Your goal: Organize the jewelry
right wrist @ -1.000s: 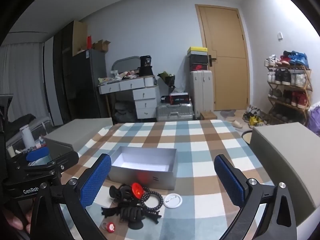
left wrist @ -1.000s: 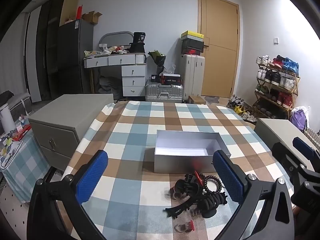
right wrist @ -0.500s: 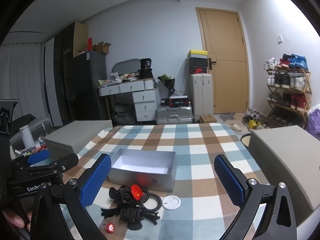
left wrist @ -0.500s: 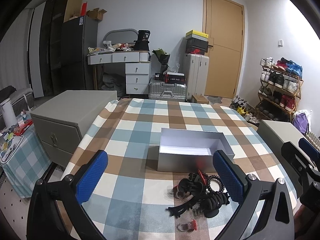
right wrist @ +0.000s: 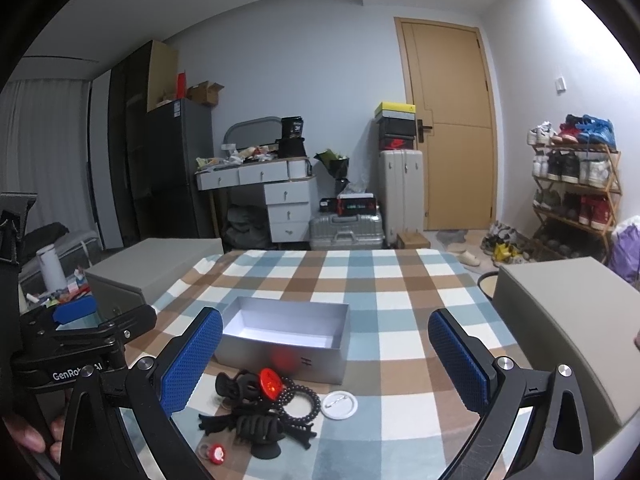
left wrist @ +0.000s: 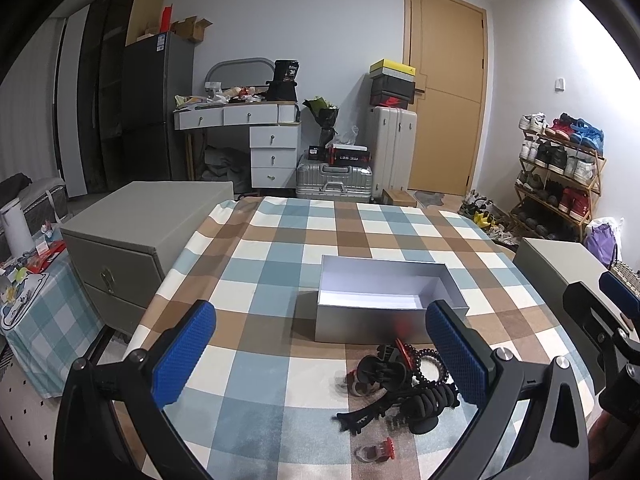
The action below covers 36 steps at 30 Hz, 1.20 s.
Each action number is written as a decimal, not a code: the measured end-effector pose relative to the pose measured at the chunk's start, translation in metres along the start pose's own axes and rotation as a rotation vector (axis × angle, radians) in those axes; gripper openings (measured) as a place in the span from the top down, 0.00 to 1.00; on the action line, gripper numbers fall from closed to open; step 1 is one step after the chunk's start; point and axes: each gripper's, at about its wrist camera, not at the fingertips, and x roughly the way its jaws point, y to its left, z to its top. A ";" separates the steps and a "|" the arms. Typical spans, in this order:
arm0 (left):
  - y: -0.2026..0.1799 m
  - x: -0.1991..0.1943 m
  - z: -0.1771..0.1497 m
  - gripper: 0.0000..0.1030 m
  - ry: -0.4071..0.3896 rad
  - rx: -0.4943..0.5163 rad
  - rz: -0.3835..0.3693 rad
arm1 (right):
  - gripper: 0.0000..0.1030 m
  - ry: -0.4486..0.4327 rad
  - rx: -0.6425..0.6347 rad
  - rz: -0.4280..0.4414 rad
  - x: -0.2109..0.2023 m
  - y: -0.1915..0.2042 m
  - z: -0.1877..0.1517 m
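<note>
Both grippers hover above the checked worktop [left wrist: 280, 240], fingers spread wide and holding nothing. The left gripper [left wrist: 320, 348] and right gripper [right wrist: 326, 356] both face the open grey box [right wrist: 288, 340] at 12 o'clock. The jewelry pile [right wrist: 260, 404] lies just before the box, likely heaped there for short transfers.

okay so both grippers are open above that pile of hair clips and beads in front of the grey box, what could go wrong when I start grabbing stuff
1. The black claw clips and the beaded bracelet lie tangled, so closing on one may drag others along.
2. The white round badge lies flat on the checked cloth; fingers could slip off it or bunch the fabric.
3. The grey box looks light and sits right behind the pile, so a forward nudge might shove it away.
</note>
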 end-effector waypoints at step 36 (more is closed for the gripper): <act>0.010 0.009 -0.011 0.01 0.036 -0.011 -0.020 | 0.00 0.067 0.009 0.054 0.011 -0.001 -0.010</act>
